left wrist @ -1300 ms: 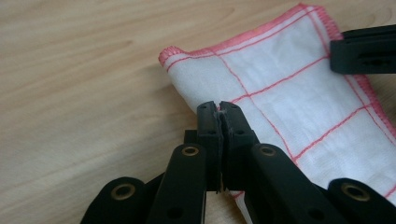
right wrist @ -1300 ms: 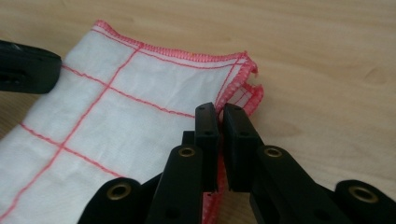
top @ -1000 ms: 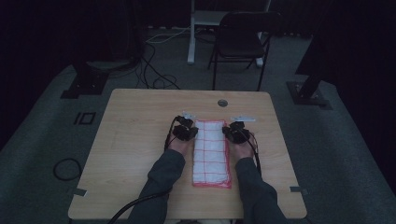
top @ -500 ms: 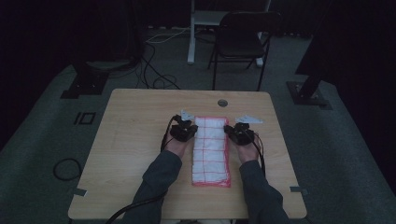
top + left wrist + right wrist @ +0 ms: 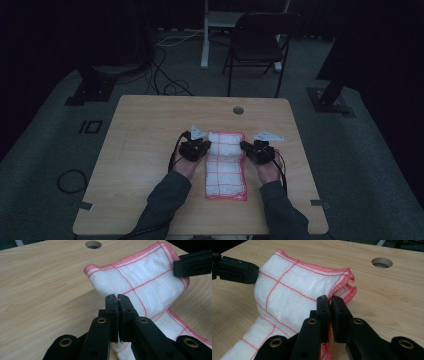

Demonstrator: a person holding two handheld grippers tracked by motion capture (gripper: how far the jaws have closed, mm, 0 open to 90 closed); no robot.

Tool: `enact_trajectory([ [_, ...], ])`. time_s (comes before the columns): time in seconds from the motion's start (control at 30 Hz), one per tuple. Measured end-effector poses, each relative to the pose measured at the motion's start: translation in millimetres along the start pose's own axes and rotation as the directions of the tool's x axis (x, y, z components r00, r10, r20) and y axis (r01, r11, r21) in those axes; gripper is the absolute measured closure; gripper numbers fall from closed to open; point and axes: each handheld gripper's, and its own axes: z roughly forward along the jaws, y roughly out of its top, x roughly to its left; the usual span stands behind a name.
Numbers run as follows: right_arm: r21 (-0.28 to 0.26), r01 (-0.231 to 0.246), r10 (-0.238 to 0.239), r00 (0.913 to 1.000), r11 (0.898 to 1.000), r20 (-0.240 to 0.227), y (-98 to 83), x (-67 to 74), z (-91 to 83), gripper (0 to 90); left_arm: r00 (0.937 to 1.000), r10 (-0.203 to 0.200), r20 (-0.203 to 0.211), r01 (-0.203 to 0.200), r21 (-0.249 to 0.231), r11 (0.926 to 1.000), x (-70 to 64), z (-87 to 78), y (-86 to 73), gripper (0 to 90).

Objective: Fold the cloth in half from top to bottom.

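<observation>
A white cloth with a red grid and red hem [image 5: 225,172] lies lengthwise in the middle of the wooden table [image 5: 145,125]. Its far end is raised off the table and curls back between the two grippers. My left gripper [image 5: 204,148] is shut on the cloth's left edge; in the left gripper view the jaws [image 5: 117,298] pinch the cloth [image 5: 140,277] thin. My right gripper [image 5: 248,149] is shut on the right edge, with the hem clamped in the right gripper view [image 5: 329,301], cloth [image 5: 294,287]. Each gripper view shows the other gripper's black jaw at the far side [image 5: 192,263], [image 5: 234,268].
A round cable hole [image 5: 238,110] sits in the table beyond the cloth. Behind the table stand a dark folding chair [image 5: 260,45], a white post and loose cables [image 5: 170,87] on the floor. Dark stand bases flank the table [image 5: 90,90], [image 5: 330,100].
Both grippers have come slightly towards the person and up, carrying the cloth's far end with them. That end now stands higher off the table and curls back.
</observation>
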Motion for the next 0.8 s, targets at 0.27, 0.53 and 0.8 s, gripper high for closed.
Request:
enact_trajectory([
  [0.27, 0.004, 0.011, -0.011, 0.9998, 1.0, -0.016, -6.6, 5.7, -8.2, 85.9, 0.9998, 0.001, 0.017, -0.001, -0.009, 1.0, -6.8, -10.9, -9.4, 88.1],
  [0.53, 0.028, 0.011, -0.01, 0.9996, 1.0, -0.027, -20.0, 11.6, -12.6, 86.0, 0.9997, 0.009, 0.022, -0.009, 0.0, 1.0, -16.3, -15.6, -22.8, 88.0],
  [0.8, 0.065, 0.017, -0.014, 0.999, 0.998, -0.043, -39.1, 19.9, -15.1, 85.9, 0.9996, 0.006, 0.029, -0.007, 0.016, 0.9999, -23.6, -19.0, -34.5, 87.7],
])
